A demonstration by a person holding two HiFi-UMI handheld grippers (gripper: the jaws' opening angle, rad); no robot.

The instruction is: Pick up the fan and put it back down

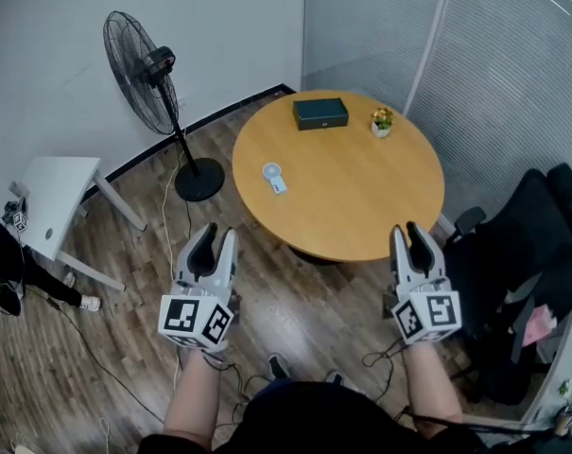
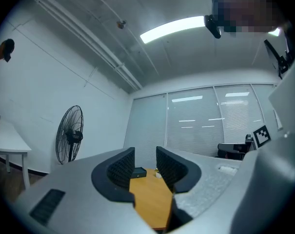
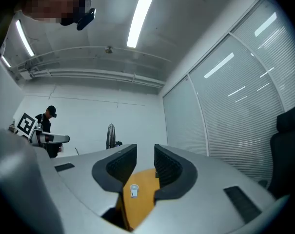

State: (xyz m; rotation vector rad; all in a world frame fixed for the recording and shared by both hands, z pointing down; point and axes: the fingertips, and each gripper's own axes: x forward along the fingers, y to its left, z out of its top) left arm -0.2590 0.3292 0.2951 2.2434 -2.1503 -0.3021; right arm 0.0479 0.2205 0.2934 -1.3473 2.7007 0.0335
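Nothing of the task is seen done yet. The small white fan (image 1: 273, 177) lies untouched on the round table (image 1: 361, 211) at mid-frame, and a pedestal fan (image 1: 139, 69) stands at the upper left. The left gripper (image 1: 215, 236) and right gripper (image 1: 413, 232) are held low in the frame, jaws apart and empty. Approach, lift and return are judged left.
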